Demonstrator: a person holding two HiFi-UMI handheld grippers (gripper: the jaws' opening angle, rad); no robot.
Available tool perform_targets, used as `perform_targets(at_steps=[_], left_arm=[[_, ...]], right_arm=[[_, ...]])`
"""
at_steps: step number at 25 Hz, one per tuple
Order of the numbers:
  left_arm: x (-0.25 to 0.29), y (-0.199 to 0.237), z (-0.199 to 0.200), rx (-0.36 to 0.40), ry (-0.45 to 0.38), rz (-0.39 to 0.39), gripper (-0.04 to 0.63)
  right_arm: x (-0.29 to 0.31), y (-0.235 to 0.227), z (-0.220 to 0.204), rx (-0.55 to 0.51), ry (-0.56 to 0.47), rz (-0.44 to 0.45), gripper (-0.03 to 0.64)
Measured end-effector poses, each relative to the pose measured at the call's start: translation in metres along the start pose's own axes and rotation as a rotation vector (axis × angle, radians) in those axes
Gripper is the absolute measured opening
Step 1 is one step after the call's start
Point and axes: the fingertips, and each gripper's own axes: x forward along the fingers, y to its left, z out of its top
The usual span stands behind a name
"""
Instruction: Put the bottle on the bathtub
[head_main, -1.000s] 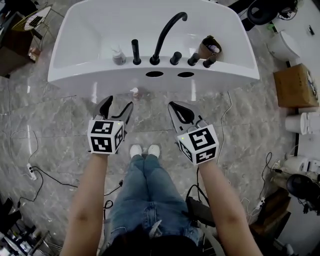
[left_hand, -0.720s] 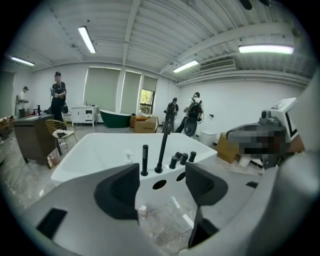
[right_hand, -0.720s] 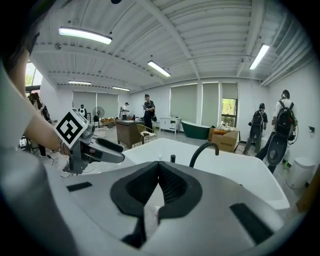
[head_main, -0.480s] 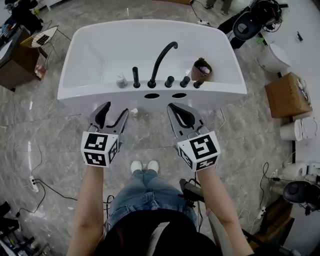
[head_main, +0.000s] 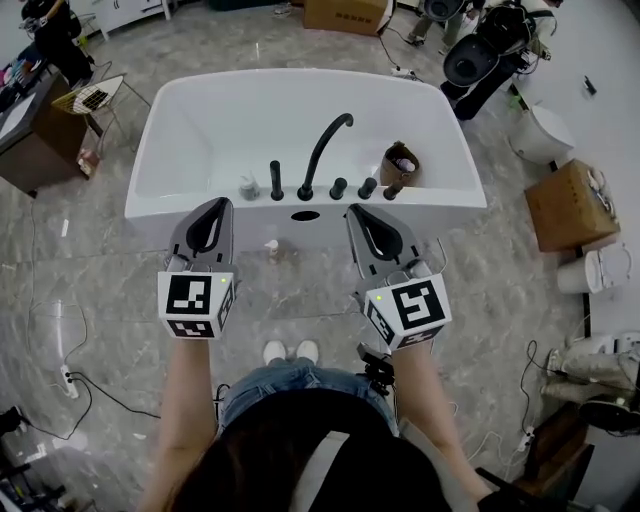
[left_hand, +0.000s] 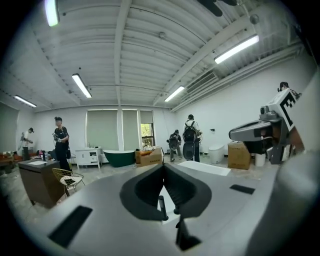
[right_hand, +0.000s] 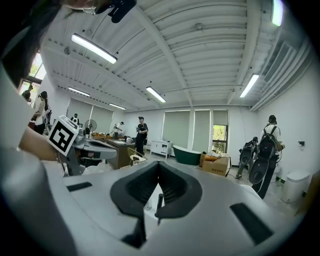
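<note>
The white bathtub (head_main: 180, 120) stands ahead of me, with a black faucet (head_main: 322, 150) and knobs on its near ledge. A small bottle (head_main: 271, 249) lies on the floor at the tub's foot, between my two grippers. Another small bottle (head_main: 249, 187) stands on the ledge, left of the faucet. My left gripper (head_main: 222, 203) hangs in front of the tub's near wall; its jaws have just been closing and are now shut with nothing between them (left_hand: 163, 167). My right gripper (head_main: 357, 210) is level with it, also shut and empty (right_hand: 159, 165).
A brown basket (head_main: 400, 163) with a bottle in it sits on the ledge's right end. A cardboard box (head_main: 570, 205) and a toilet (head_main: 540, 130) stand to the right, a wire chair (head_main: 95, 95) and desk (head_main: 30, 140) to the left. Cables cross the floor. Several people stand farther back.
Both grippers have risen from near the floor to the height of the tub's wall. The left jaws, open before, have closed. More of the room now shows round the tub.
</note>
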Motion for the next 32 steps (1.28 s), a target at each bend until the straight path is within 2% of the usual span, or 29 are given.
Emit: perform_targets(at_steps=[10,19,32], left_arm=[[-0.005,0.015,0.037,0.027,-0.095,0.002,0.012],[-0.008,0.014,0.05,0.054,-0.107,-0.011,0.012],[-0.021,0.014,0.057,0.048,-0.123,0.0,0.012]], right_arm=[[-0.007,-0.013,0.024,-0.056,-0.043,-0.08,0.014],[-0.01,-0.013,0.031,-0.09,-0.044,-0.077,0.014],[-0.02,-0.006,0.036,-0.118,-0.051,-0.075,0.014]])
